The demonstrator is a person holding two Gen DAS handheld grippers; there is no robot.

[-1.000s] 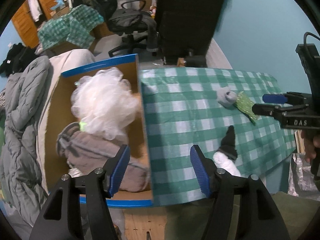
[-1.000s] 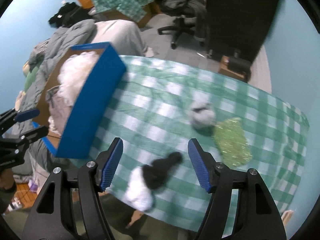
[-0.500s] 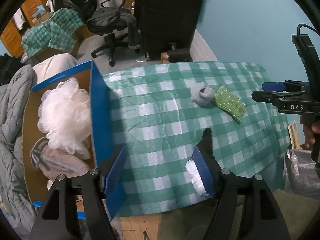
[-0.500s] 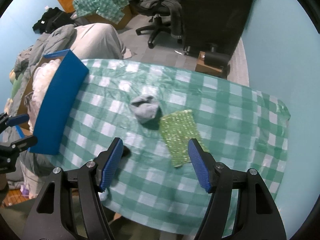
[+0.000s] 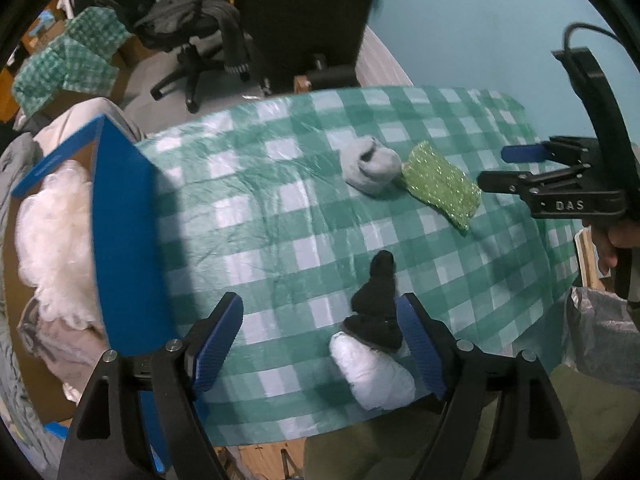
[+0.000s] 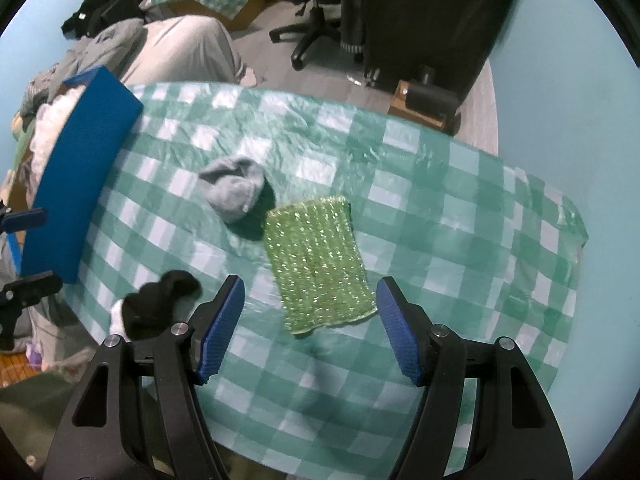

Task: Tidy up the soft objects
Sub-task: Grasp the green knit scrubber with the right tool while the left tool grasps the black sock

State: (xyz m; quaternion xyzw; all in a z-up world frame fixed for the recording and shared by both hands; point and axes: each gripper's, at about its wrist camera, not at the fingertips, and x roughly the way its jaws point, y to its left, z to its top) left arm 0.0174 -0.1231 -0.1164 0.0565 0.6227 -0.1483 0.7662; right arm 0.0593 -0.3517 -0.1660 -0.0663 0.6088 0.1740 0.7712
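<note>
A black-and-white sock [image 5: 376, 332] [image 6: 152, 304] lies near the front edge of the green checked tablecloth [image 5: 260, 216] [image 6: 460, 200]. My left gripper [image 5: 322, 344] hangs over it with jaws opening; the sock sits by the right pad, not pressed. A grey balled sock [image 5: 370, 166] [image 6: 234, 190] and a glittery green cloth [image 5: 440, 188] [image 6: 320, 264] lie mid-table. My right gripper [image 6: 310, 326] [image 5: 520, 166] stands open above the near end of the green cloth. At the left, a blue-edged cardboard box [image 5: 124, 232] [image 6: 84, 168] holds a white mesh puff [image 5: 52, 236] and grey fabric [image 5: 64, 340].
Behind the table stand an office chair [image 5: 192, 36] [image 6: 320, 4] and a tall black cabinet [image 5: 304, 12] [image 6: 432, 12]. Grey bedding [image 6: 168, 52] lies beyond the box. A turquoise wall [image 5: 480, 32] borders the table's right side. A hand [image 5: 616, 240] holds the right gripper's handle.
Both grippers swung right, away from the box, and sank toward the table. The left jaws widened and now frame the black-and-white sock. The right gripper now frames the green cloth.
</note>
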